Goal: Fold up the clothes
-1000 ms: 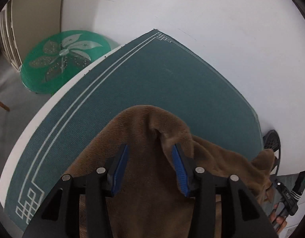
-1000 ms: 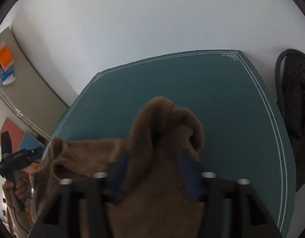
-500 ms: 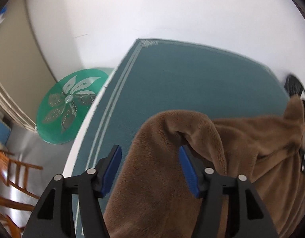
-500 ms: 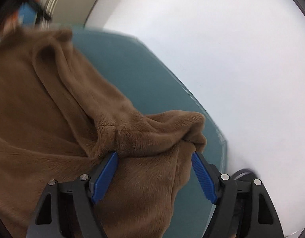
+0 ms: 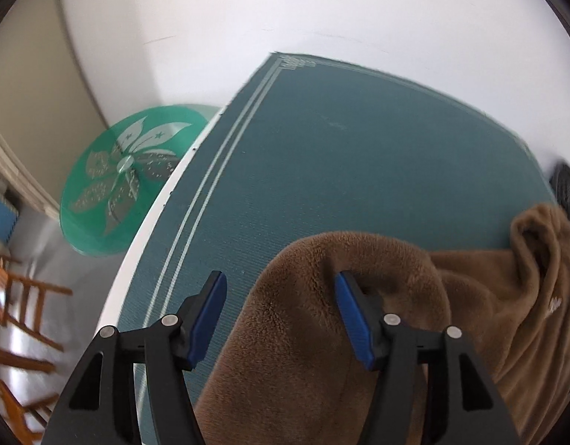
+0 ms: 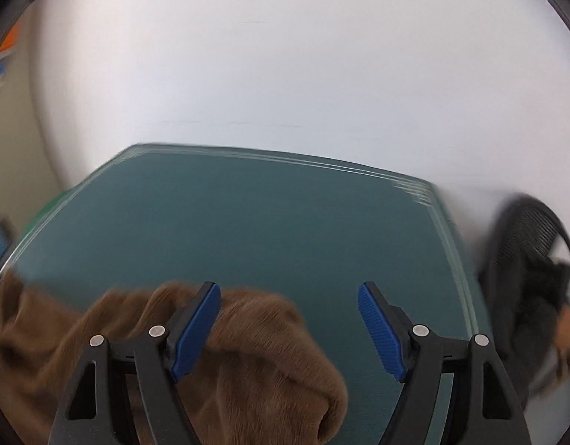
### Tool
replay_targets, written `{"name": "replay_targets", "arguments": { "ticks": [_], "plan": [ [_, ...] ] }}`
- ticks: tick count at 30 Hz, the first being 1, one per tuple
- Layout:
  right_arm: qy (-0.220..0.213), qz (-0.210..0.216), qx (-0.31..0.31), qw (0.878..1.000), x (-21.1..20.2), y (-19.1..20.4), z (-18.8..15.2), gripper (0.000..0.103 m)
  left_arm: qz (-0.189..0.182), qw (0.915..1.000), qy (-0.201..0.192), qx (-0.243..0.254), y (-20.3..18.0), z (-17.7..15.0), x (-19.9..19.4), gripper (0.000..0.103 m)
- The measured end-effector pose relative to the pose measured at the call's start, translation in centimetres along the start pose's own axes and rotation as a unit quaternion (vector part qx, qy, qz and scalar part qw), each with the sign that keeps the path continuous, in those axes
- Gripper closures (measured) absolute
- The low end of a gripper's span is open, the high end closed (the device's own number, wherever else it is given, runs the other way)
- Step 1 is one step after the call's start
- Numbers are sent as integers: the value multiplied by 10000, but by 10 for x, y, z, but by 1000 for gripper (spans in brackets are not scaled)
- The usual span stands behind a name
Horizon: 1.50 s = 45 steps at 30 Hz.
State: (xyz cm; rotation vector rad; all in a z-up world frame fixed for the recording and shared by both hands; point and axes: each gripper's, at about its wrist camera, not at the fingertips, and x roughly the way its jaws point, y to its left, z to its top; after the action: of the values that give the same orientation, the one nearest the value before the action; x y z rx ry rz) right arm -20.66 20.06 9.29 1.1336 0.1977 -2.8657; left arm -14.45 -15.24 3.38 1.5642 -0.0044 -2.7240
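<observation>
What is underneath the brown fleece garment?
The brown fleece garment lies on a teal mat covering a white table. Anything else beneath the fabric is hidden.

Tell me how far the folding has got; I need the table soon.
Done: the fuzzy brown fleece garment is on the teal mat. In hand: nothing; the left gripper and right gripper are both open over the bunched cloth. Left: smoothing it flat and making every fold.
</observation>
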Motion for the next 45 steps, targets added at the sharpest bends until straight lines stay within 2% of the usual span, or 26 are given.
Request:
{"name": "replay_targets", "arguments": {
  "ticks": [2, 4, 8, 11, 13, 18, 21, 22, 25, 28, 30, 33, 35, 37, 38, 39, 41, 43, 45],
  "plan": [
    [5, 362, -527, 9980, -8, 4, -9, 25, 71, 9994, 39, 331, -6, 0, -2, 37],
    [97, 422, -985, 9942, -14, 9, -18, 25, 128, 9977, 19, 670, -11, 5, -2, 37],
    [451, 696, -941, 9921, 8, 3, -19, 25, -80, 9924, -109, 1226, -16, 19, -2, 37],
    [715, 900, -907, 9892, 25, -2, -19, 25, -528, 9851, 22, 1639, -20, 23, 7, 37],
    [891, 1036, -884, 9867, 36, -6, -19, 25, -637, 9791, 116, 1928, -22, 22, 16, 37],
    [1293, 1482, -621, 9785, 60, -11, -27, 25, -746, 9661, -24, 2471, -25, 20, 22, 37],
    [1317, 1652, -559, 9758, 60, -10, -31, 25, -1189, 9585, 1, 2591, -16, 19, 21, 37],
    [1310, 1703, -527, 9752, 61, -11, -32, 25, -1446, 9536, 56, 2642, -14, 18, 20, 37],
    [1282, 1824, -407, 9740, 60, -16, -38, 25, -1613, 9404, 122, 2991, -17, 11, 20, 37],
    [1209, 1832, -383, 9749, 50, -20, -49, 25, -1504, 9338, 241, 3237, -14, 11, 37, 37],
    [1169, 1732, -473, 9768, 47, -17, -51, 25, -1459, 9349, 452, 3203, -18, 12, 51, 37],
    [1121, 1576, -571, 9795, 43, -12, -53, 26, -1609, 9393, 570, 2976, -15, 16, 61, 37],
    [1082, 1546, -504, 9807, 37, -12, -56, 41, -1659, 9459, 641, 2715, -7, 17, 64, 37],
    [1086, 1586, -300, 9809, 32, -13, -60, 72, -1750, 9515, 673, 2439, 2, 15, 63, 47],
    [1088, 1593, -182, 9810, 35, -13, -56, 75, -1698, 9547, 562, 2376, 4, 12, 58, 63],
    [1024, 1500, -105, 9833, 32, -13, -57, 76, -1640, 9578, 447, 2316, 7, 9, 52, 71],
    [815, 1305, 55, 9881, 20, -17, -58, 80, -1581, 9640, 193, 2128, 14, 4, 37, 81],
    [464, 1153, 338, 9917, -4, -26, -57, 82, -1582, 9695, -86, 1868, 23, 0, 19, 83],
    [18, 942, 654, 9934, -36, -39, -53, 82, -1772, 9719, -369, 1502, 38, 0, -5, 84]
  ]
}}
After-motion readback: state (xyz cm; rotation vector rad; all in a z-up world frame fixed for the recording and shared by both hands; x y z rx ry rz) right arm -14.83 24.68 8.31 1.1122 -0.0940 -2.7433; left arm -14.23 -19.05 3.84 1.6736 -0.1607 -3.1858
